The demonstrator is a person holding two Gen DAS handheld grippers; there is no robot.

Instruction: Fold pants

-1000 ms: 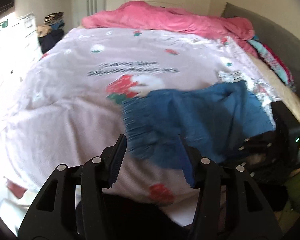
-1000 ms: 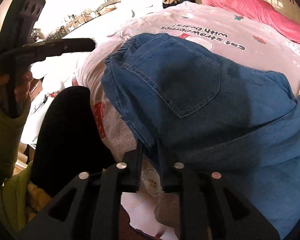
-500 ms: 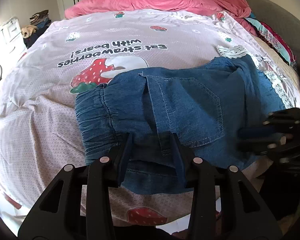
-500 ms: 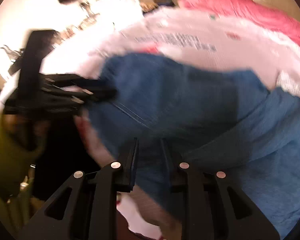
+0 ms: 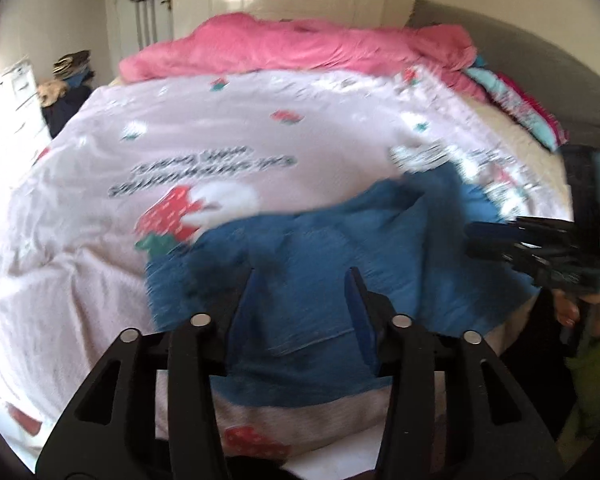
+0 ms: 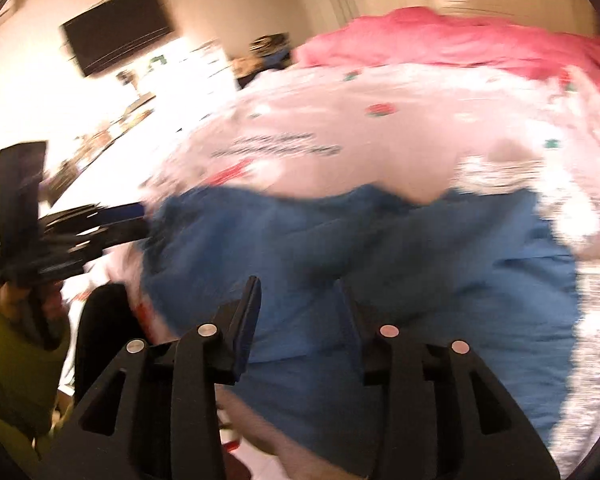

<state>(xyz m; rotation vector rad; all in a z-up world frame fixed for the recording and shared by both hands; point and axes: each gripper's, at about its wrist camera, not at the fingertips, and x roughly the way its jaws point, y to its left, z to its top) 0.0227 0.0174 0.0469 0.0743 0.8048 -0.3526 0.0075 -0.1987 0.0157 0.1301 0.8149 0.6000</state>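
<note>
Left claw [image 5: 300, 284], right claw [image 6: 298, 294] above pants [image 5: 320, 264].

Bedspread [image 5: 228, 128] lettering (motion-blurred) unreadable.

Strawberry bedspread [image 5: 228, 132], pink duvet [image 5: 300, 48], wall television [image 6: 116, 28]

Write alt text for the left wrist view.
The open left gripper hovers over blue denim pants lying on a bed's pale strawberry-print cover, all motion-blurred. The right gripper reaches in from the right edge; a pink duvet is heaped at the far end.
</note>
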